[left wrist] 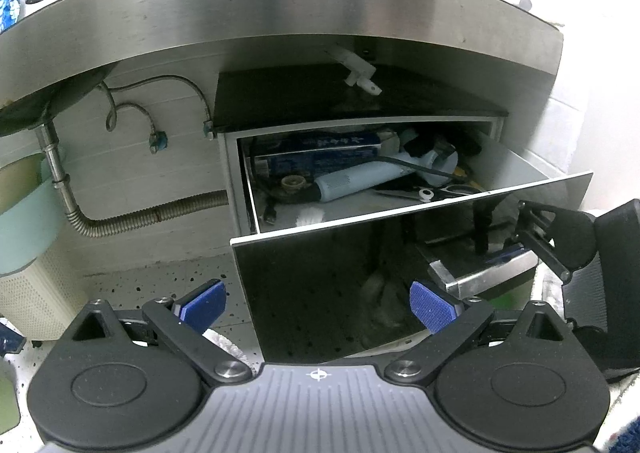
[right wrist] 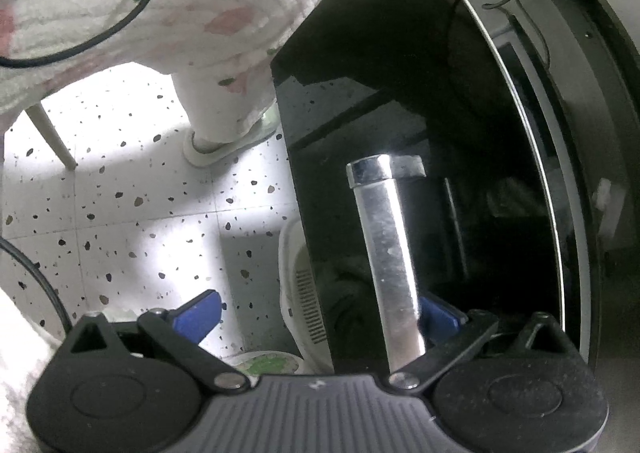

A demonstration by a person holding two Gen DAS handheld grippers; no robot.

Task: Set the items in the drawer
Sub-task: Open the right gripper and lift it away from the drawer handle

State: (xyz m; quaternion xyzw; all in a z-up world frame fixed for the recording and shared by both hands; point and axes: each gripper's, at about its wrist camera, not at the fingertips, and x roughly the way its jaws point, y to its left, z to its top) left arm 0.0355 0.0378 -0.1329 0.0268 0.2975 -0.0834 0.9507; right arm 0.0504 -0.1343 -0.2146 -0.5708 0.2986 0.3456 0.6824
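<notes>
Ahead of left gripper (left wrist: 318,305), jaws wide, empty: pulled-out white drawer (left wrist: 516,167) with glossy black front, cluttered. Right gripper (right wrist: 318,313) wide, brushed-metal bar handle (right wrist: 386,245) between fingers, ungripped.

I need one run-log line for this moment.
drawer: open, cluttered | left gripper: open, empty | right gripper: open at metal handle

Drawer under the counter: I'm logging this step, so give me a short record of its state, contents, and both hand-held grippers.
drawer state: drawer pulled open below the steel counter
drawer front: glossy black panel with a silver bar handle
contents: blue box, pale blue hair dryer, scissors, other clutter
left hand-held gripper: open, empty, in front of the drawer front
right hand-held gripper: open, at the handle, one finger behind it
</notes>
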